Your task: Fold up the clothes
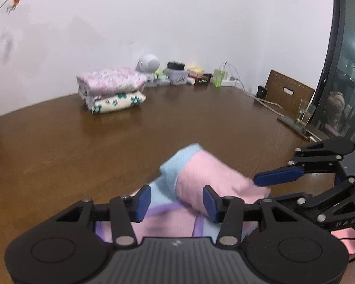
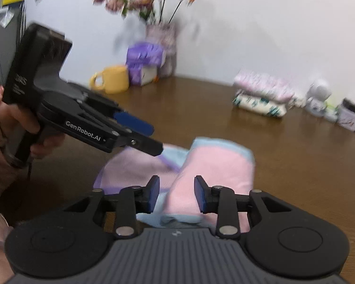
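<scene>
A pink garment with light-blue and purple trim point(image 1: 208, 177) lies on the brown table point(image 1: 82, 142), partly folded over itself; it also shows in the right wrist view point(image 2: 215, 165). My left gripper point(image 1: 176, 201) is open just above the garment's near part, jaws either side of the fold, holding nothing. My right gripper point(image 2: 176, 194) is open over the pink fold, with cloth between the pads but not pinched. In the left wrist view the right gripper point(image 1: 267, 189) reaches in from the right at the garment's edge. In the right wrist view the left gripper point(image 2: 151, 139) hovers over the garment's left part.
A stack of two folded floral clothes point(image 1: 111, 90) sits at the back of the table, also in the right wrist view point(image 2: 262, 97). Small items and cables point(image 1: 177, 73) line the far wall. A yellow mug point(image 2: 111, 79), a purple pack and a flower vase point(image 2: 162, 52) stand at the back left.
</scene>
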{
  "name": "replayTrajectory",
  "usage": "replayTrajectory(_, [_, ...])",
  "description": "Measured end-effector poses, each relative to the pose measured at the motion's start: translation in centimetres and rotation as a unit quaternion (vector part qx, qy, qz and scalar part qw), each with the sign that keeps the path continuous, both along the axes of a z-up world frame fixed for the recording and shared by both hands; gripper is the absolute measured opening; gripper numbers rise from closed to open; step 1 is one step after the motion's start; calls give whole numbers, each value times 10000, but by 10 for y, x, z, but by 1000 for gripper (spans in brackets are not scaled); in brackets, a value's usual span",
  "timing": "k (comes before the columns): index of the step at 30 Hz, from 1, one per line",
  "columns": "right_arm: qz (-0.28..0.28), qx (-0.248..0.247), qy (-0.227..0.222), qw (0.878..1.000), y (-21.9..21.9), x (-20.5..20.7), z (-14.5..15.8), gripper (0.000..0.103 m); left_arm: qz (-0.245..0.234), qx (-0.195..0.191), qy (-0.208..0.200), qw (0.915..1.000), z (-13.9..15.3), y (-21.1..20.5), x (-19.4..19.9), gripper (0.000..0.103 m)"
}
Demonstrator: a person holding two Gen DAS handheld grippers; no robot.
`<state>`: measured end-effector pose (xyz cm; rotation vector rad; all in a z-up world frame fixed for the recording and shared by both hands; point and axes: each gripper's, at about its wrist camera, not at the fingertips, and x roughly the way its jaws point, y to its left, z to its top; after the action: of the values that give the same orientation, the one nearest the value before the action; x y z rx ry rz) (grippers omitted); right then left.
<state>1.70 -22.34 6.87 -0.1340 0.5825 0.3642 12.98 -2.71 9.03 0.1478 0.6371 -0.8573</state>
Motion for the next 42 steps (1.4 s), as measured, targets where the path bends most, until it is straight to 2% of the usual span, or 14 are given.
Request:
replayTrajectory(2, [-178, -45, -39, 9998, -9, -1, 0, 32, -145, 81, -68, 9998, 4, -14, 0, 46])
replayTrajectory(6, [-257, -97, 266, 9993, -9, 14, -22, 28, -467, 224, -176, 9985, 5, -51, 0, 45])
replayTrajectory(7, [-219, -105, 328, 9992, -6, 17, -27, 27, -503, 324, -201, 9980, 2, -57, 0, 41])
replayTrajectory(9, [-119, -98, 367, 9992, 0, 21, -35, 27, -530, 577, -257, 9966, -7, -67, 1, 19])
replayTrajectory(10, [-89, -102, 371, 9992, 3, 22, -37, 27, -521, 726, -285, 9956, -14, -71, 1, 19])
replayTrajectory(18, [0, 3, 462, 9989, 12, 28, -50, 27, -400, 681, -57, 9969, -35, -50, 14, 23])
replayTrajectory(22, [-33, 144, 472, 9988, 10, 24, -47, 29, -457, 617, -74, 9970, -33, -46, 14, 24])
replayTrajectory(25, [-101, 430, 355, 9984, -3, 15, -34, 35, -500, 481, -120, 9975, -24, -41, 10, 28])
replayTrajectory(27, [-278, 573, 210, 9977, -16, 8, -24, 43, -576, 377, -217, 9974, -16, -37, 4, 36])
replayTrajectory(29, [-525, 676, 172, 9962, -31, 4, -20, 45, -763, 360, -324, 9959, -11, -37, -3, 37])
replayTrajectory(32, [-938, 978, 385, 9900, -53, 8, -26, 46, -985, 508, -387, 9931, -14, -42, -11, 38])
replayTrajectory(36, [-1092, 1658, 823, 9766, -70, 20, -44, 46, -1008, 814, -339, 9910, -29, -46, -9, 37])
replayTrajectory(42, [-1257, 2169, 1139, 9613, -78, 23, -60, 49, -1118, 723, -56, 9911, -42, -35, 2, 37])
